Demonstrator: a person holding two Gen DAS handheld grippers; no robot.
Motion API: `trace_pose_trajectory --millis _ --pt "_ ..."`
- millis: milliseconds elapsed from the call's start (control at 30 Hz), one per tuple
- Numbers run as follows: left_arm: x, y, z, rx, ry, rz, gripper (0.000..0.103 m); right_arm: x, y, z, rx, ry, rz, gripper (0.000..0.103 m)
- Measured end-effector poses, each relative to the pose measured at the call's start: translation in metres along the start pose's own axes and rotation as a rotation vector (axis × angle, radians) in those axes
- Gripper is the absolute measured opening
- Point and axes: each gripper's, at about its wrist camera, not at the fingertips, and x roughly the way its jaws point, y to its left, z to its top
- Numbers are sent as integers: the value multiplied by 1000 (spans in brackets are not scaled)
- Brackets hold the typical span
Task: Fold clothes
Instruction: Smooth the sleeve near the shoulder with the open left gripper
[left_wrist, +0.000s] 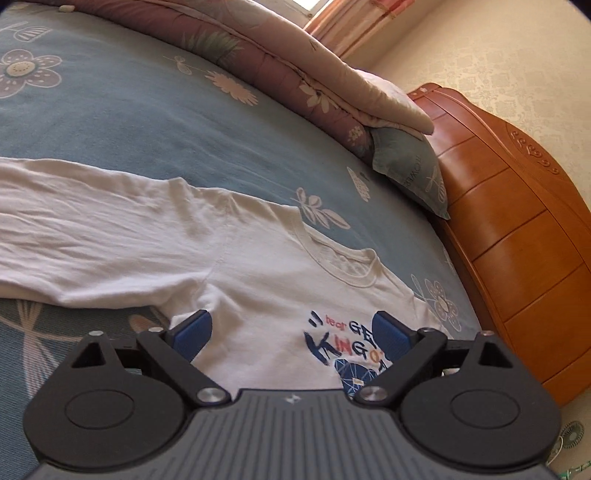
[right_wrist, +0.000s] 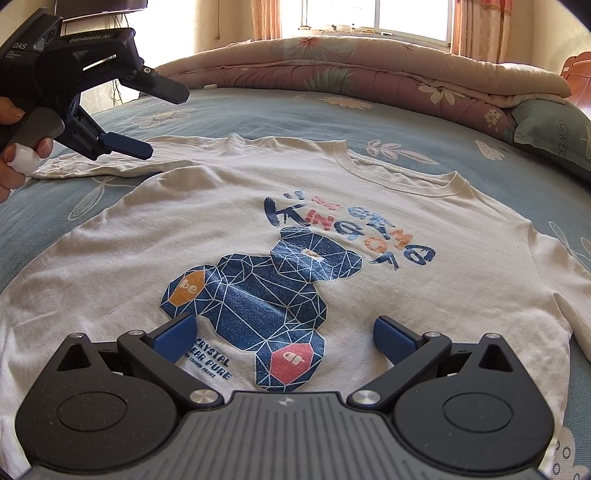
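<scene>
A white shirt (right_wrist: 369, 229) lies flat and face up on the blue flowered bedsheet (right_wrist: 258, 110), its printed bear (right_wrist: 258, 295) pointing toward the right gripper (right_wrist: 286, 338). The right gripper's blue fingers (right_wrist: 175, 339) are spread wide with nothing between them, hanging over the lower part of the shirt; the bear's legs and a few small lines of print sit between the fingertips, the neckline lies well ahead of them, and one sleeve runs off past the right-hand finger. The left gripper (left_wrist: 293, 332) is likewise spread wide and holds nothing. Between its fingers lies the chest of the shirt with the lettering near the right-hand finger, and the long sleeve (left_wrist: 92, 221) stretches away ahead and to the left of the left-hand finger. In the right wrist view the left gripper (right_wrist: 168, 120) shows at the upper left, held by a hand (right_wrist: 14, 147), its fingers apart above the end of that sleeve; whether they touch the cloth cannot be told. Far ahead of both grippers a rolled quilt (right_wrist: 351, 66) lies along the bed's far edge, with a pillow (left_wrist: 410, 166) beside it and a wooden headboard (left_wrist: 517, 221) beyond.
</scene>
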Motion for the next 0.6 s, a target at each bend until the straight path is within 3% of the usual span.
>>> trace_pose_trajectory --millis 167,267,367,467,533,600 --pt "20 15 -16 -26 58 120 91 0 0 0 0 1 0 103" --pt "3 14 -25 13 77 120 91 0 0 0 -1 4 -2 103" --pt "-10 2 -13 42 106 171 91 0 1 1 6 10 -12 103" --pt "-15 -8 20 50 33 146 93 -1 2 0 9 8 -17 103" --pt "-5 -9 48 7 1 113 95 -1 2 0 10 6 -15 103" --pt "22 -6 69 -55 31 115 95 -1 2 0 9 6 -16 103"
